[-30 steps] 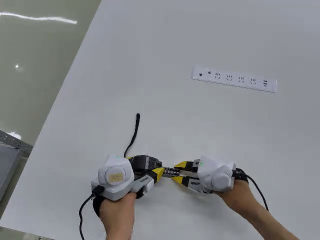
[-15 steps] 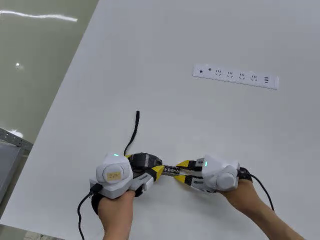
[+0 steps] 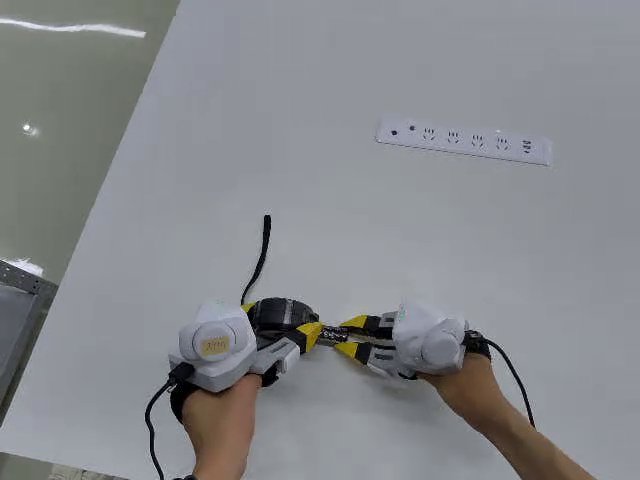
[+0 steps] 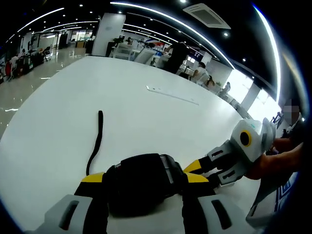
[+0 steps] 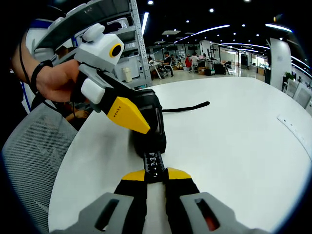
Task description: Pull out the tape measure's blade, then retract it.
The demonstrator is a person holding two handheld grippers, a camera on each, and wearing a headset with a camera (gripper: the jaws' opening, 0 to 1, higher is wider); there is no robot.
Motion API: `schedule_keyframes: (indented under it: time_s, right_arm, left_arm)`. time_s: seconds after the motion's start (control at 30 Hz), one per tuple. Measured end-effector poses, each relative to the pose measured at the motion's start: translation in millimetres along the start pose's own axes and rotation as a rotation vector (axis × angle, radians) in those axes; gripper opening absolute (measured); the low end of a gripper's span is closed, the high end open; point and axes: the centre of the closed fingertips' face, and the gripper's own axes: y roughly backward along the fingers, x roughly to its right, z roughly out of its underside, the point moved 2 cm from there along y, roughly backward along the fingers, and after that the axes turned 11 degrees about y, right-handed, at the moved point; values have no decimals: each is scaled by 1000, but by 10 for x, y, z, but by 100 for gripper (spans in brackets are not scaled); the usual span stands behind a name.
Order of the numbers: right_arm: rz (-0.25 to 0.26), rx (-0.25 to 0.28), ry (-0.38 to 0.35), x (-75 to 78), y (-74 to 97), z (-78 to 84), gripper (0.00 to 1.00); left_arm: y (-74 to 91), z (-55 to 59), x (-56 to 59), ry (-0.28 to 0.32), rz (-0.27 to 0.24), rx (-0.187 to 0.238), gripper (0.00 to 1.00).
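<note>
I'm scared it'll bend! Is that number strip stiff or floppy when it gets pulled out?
Probably stiff at this length: the short blade spans straight from the tape measure case to the right gripper. Pulled far longer, it might sag. It looks thin, so it is likely light.

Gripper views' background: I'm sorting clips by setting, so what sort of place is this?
Most likely a large open-plan office or lab hall: a broad white table with a power strip, people seated farther back, long ceiling light strips, and metal shelving beside a mesh chair.
</note>
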Motion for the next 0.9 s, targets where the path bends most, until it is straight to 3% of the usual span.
schedule_keyframes:
  time_s: [0.53,0.9]
  right_arm:
    - [-29,-14,25,-4,-132,-66,12]
    - [-13,-17,18,-16,-180,-112,12]
  left_arm:
    - [-19,-18,-11,-19,15,-14,58]
    - [-24,-14,-21,-13,13,-7,58]
